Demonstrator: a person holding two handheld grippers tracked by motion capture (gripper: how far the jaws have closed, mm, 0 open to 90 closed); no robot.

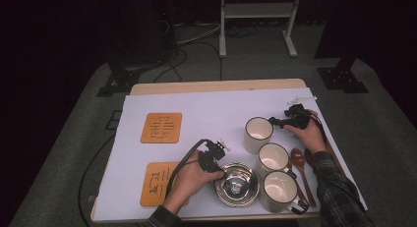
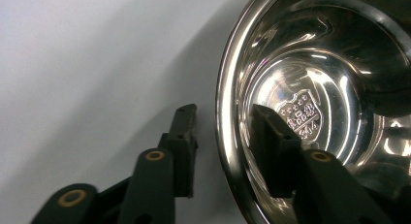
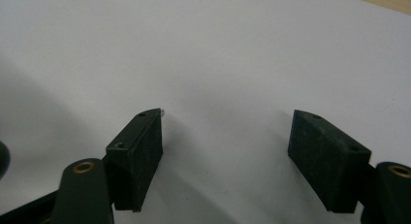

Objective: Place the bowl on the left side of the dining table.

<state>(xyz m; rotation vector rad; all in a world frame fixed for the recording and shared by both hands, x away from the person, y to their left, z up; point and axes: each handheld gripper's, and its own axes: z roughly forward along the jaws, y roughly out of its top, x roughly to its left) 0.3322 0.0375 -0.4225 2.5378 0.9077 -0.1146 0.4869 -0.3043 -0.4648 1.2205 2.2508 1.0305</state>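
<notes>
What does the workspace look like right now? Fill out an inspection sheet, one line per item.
Surface: white sheet over a wooden table.
Job's things: steel bowl at the near edge.
Clutter: three mugs, two wooden spoons, two orange coasters.
Grippers: left gripper straddles the bowl's rim, one jaw inside, one outside, a gap visible outside; right gripper open over the bare sheet.
Cables: black cable trails from the left gripper; more on the floor.
Surroundings: grey carpet, white frame legs, dark backdrop.

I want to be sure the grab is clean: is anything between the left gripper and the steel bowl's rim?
Nothing visible. The left gripper straddles the steel bowl's rim, one jaw outside, one inside, with only small gaps left.
</notes>
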